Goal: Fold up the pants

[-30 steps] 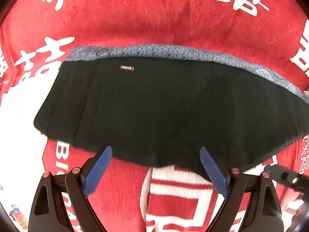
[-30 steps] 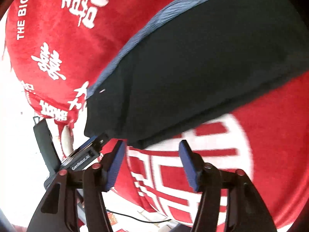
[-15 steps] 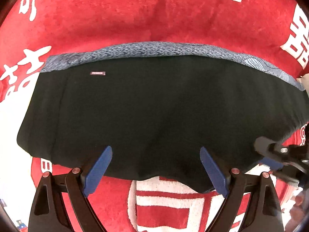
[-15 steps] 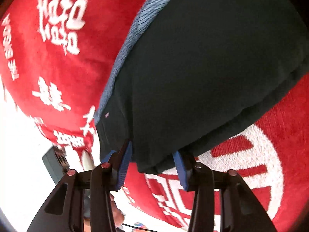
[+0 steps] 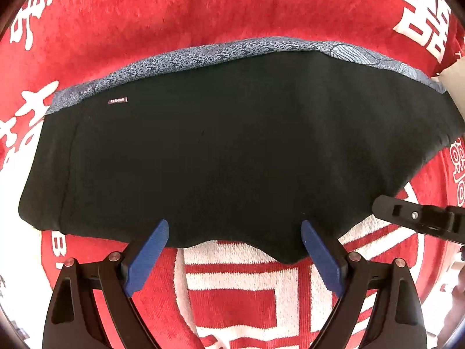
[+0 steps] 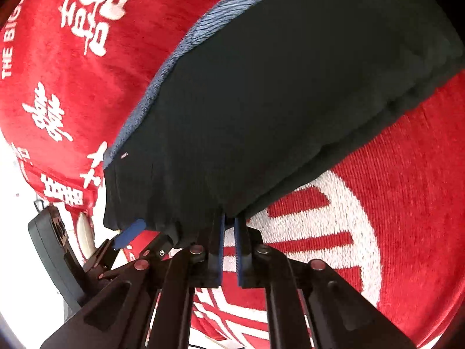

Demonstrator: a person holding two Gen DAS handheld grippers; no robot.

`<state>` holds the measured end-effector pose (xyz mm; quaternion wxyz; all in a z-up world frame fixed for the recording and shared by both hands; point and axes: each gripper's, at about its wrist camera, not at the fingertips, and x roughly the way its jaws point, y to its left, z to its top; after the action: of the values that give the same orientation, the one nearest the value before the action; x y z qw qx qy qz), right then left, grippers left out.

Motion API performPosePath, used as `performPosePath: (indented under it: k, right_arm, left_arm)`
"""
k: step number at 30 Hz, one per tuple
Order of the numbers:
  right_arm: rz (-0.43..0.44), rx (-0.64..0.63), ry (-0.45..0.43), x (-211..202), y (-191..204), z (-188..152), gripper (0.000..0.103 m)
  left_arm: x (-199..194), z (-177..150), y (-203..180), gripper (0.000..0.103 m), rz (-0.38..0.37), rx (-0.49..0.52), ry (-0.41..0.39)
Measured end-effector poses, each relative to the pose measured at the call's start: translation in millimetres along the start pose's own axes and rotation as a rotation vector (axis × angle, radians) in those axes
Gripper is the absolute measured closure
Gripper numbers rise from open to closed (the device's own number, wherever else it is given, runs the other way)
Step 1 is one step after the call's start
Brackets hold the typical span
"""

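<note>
The right gripper point(image 6: 229, 226), apart a moment ago, is now pinching the near hem of the black pants point(image 5: 232, 151) lying on the red blanket point(image 5: 203, 8), while the left gripper point(image 5: 234, 241) is hovering open beside it, readying a fold.

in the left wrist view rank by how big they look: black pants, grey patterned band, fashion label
1. black pants, filling most of the view
2. grey patterned band along their far edge
3. fashion label, tiny

Red cloth with white lettering

A red plush cloth point(image 5: 122, 23) bore white characters and a white-and-red emblem point(image 5: 247, 285); "THE BIG" lettering point(image 6: 8, 55) ran along one edge.
</note>
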<state>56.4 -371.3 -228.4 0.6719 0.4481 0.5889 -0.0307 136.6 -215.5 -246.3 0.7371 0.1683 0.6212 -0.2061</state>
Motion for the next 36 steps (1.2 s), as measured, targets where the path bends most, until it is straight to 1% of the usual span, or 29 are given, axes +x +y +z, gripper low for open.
performPosePath:
  k: [3,4,6,8,11,14,15,16,17,18,19,20,23,25,27,29,30,31,32,33,34,36]
  right_arm:
    - [-0.031,-0.030,0.042,-7,1,-4,0.096]
    - [-0.044,-0.036,0.046,-14,-1,-5,0.095]
    - [-0.083,-0.063,0.010,-36,-7,-5,0.093]
    - [-0.146,-0.098,-0.053,-58,-11,2,0.092]
    - [-0.244,-0.155,-0.145,-84,-15,26,0.092]
    - [-0.322,-0.208,-0.174,-87,-18,52,0.092]
    - [-0.350,-0.230,-0.167,-84,-18,57,0.091]
    - [-0.396,-0.253,-0.147,-78,-22,61,0.088]
    - [-0.421,-0.264,-0.118,-70,-28,63,0.088]
    - [-0.400,-0.261,-0.098,-65,-36,61,0.088]
    - [-0.374,-0.265,-0.118,-67,-40,58,0.088]
    - [-0.356,-0.275,-0.132,-69,-43,54,0.088]
    - [-0.354,-0.287,-0.128,-70,-45,44,0.088]
    - [-0.348,-0.286,-0.139,-71,-48,39,0.088]
    - [-0.340,-0.269,-0.128,-75,-47,39,0.088]
    - [-0.327,-0.246,-0.116,-84,-49,35,0.087]
    - [-0.324,-0.248,-0.122,-88,-48,34,0.083]
    - [-0.327,-0.258,-0.139,-93,-44,34,0.073]
    - [-0.337,-0.273,-0.160,-97,-39,37,0.065]
    - [-0.347,-0.283,-0.177,-101,-36,40,0.045]
    - [-0.359,-0.295,-0.203,-102,-31,46,0.037]
    - [-0.366,-0.306,-0.212,-99,-20,59,0.037]
  left_arm:
    - [-8,4,3,0.010,0.004,-0.021,0.008]
    - [-13,7,6,0.010,0.001,-0.045,0.008]
    - [-22,12,12,0.010,-0.019,-0.081,-0.005]
    - [-28,20,12,0.010,-0.035,-0.111,-0.027]
    - [-25,37,-3,0.010,-0.061,-0.130,-0.041]
    - [-17,47,-27,0.010,-0.074,-0.118,-0.032]
    - [-10,48,-36,0.010,-0.072,-0.097,-0.024]
    - [-3,48,-43,0.010,-0.059,-0.077,-0.007]
    - [5,43,-51,0.010,-0.044,-0.055,0.022]
    - [10,38,-54,0.009,-0.038,-0.052,0.019]
    - [8,35,-52,0.009,-0.045,-0.063,-0.006]
    - [8,35,-51,0.009,-0.052,-0.069,-0.003]
    - [9,35,-46,0.009,-0.073,-0.096,0.016]
    - [7,38,-48,0.009,-0.052,-0.077,0.012]
    - [-1,44,-50,0.009,-0.026,-0.056,-0.005]
    - [-10,53,-43,0.009,-0.034,-0.070,-0.038]
    - [-15,61,-37,0.009,-0.041,-0.087,-0.061]
    - [-18,70,-30,0.009,-0.036,-0.100,-0.080]
    - [-19,77,-24,0.009,-0.022,-0.110,-0.094]
    - [-18,91,-17,0.009,0.005,-0.126,-0.109]
    - [-15,101,-11,0.009,0.025,-0.143,-0.117]
    - [-6,126,2,0.009,0.040,-0.190,-0.118]
